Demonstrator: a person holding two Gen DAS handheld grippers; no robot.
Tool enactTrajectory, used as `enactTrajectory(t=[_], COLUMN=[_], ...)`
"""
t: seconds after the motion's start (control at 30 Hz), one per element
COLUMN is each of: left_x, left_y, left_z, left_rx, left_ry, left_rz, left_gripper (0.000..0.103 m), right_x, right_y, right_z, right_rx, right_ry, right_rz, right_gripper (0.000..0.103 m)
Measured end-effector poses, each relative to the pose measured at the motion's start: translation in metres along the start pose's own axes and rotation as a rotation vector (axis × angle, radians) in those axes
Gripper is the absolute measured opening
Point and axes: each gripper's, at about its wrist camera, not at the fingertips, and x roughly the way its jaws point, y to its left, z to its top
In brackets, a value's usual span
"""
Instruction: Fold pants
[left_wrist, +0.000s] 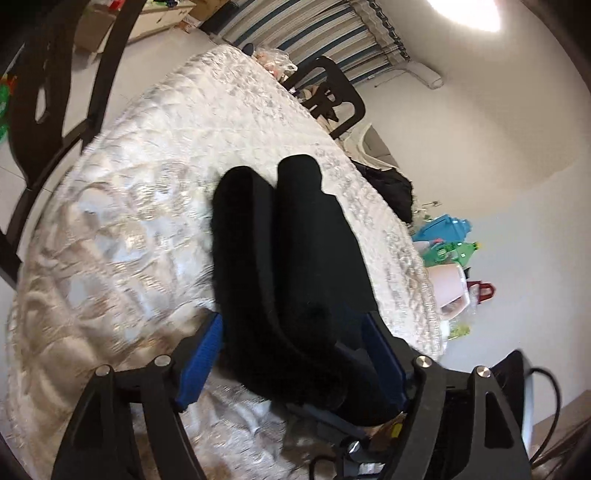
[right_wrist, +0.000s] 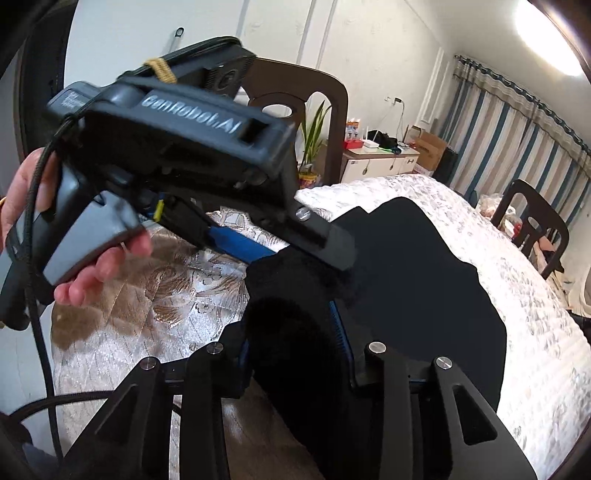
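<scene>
One black pants (left_wrist: 295, 266) on one quilted table cover (left_wrist: 147, 221). My two grippers: left (left_wrist: 295, 354), right (right_wrist: 295, 347). Two dark chairs (right_wrist: 532, 221) seen right view. One potted plant (right_wrist: 314, 136). One cardboard box (right_wrist: 428, 149).

The left gripper (right_wrist: 295, 254) carries "GenRobot.AI" in raised letters along its dark housing.

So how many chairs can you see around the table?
2 in the right wrist view: one dark chair behind the left tool, another chair at the table's far right. More may be hidden.
</scene>
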Motion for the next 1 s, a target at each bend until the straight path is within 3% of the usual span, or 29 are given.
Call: enactTrajectory(t=[0.23, 0.63, 0.9, 1.0], left_x=[0.008, 0.04, 0.044, 0.045], left_y=[-0.003, -0.024, -0.021, -0.019], left_z=[0.005, 0.017, 0.021, 0.022], left_rx=[-0.012, 0.072, 0.098, 0.101], left_ry=[0.022, 0.116, 0.124, 0.133], left_rz=[-0.044, 0.003, 0.094, 0.098], left_gripper=[0.079, 0.079, 0.05, 0.049], right_x=[-0.003, -0.008, -0.016, -0.022], right_y=[0.0, -0.008, -0.017, -0.027], right_z=[0.001, -0.002, -0.006, -0.012], right_rx=[0.016, 0.078, 0.114, 0.137], right_ry=[-0.009, -0.02, -0.024, -0.01], right_rz=[0.015, 0.106, 0.189, 0.244], right_gripper=[0.037, 0.041, 0.047, 0.051])
